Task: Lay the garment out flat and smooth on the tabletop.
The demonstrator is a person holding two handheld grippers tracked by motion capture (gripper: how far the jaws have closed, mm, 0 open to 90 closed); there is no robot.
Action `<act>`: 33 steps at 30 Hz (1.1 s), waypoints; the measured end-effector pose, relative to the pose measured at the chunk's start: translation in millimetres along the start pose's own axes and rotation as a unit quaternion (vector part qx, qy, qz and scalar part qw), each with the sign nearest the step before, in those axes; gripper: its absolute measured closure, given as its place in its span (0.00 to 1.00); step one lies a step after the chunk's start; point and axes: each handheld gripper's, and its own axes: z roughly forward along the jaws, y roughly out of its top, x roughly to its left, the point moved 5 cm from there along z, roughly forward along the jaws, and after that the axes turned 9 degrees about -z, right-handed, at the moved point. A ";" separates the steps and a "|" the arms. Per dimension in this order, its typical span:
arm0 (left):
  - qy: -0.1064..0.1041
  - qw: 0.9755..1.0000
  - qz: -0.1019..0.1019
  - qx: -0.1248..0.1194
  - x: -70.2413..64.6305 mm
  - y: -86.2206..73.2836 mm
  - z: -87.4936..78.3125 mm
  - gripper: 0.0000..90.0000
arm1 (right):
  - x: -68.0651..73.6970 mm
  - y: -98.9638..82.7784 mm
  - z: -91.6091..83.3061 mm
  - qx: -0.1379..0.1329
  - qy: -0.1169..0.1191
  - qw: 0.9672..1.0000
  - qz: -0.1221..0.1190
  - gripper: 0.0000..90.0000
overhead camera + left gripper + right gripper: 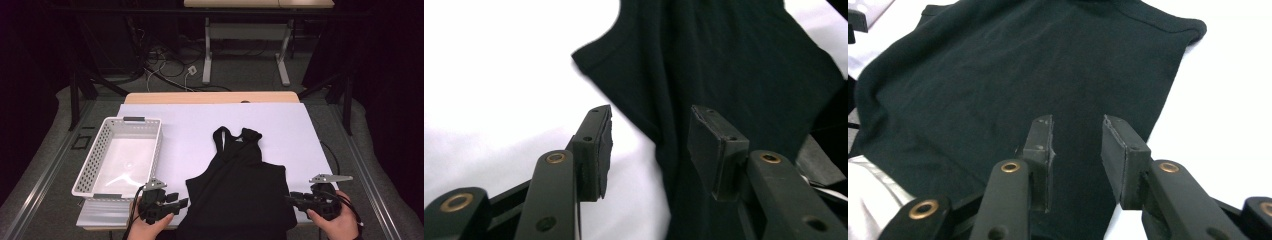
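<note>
The left gripper [181, 202] is sitting at the table's near edge, at about seven o'clock from the middle of the white mat, its jaws standing moderately apart with nothing pinched between them. In the left gripper view the side hem of the black tank top [734, 75] is lying in the gap ahead of the pads without being pressed, which suggests the gripper is lining up on that edge or letting it lie rather than carrying it.

The right gripper [291, 198] is mirroring it at about five o'clock, pointing inward toward nine o'clock. Its jaws are parted more narrowly and are likewise gripping nothing; in the right gripper view they are hovering over the tank top's lower corner [1013, 80], where dark cloth meets white surface. Working from opposite sides likely lets the two hands keep the garment square between them.

The black tank top [240, 185] is lying flat between the grippers, straps toward twelve o'clock and hem at six o'clock, hanging slightly over the table's near edge. Spread this way it is probably being readied for folding.

Farther out, at nine to ten o'clock, a white perforated basket [95, 160] is standing empty on the white mat [295, 125], well apart from the garment, apparently waiting to receive it.
</note>
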 end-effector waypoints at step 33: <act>0.050 0.998 0.027 0.005 20.7 37.3 56.6 0.51 | -52.8 41.2 51.4 -0.038 -0.069 0.997 0.002 0.65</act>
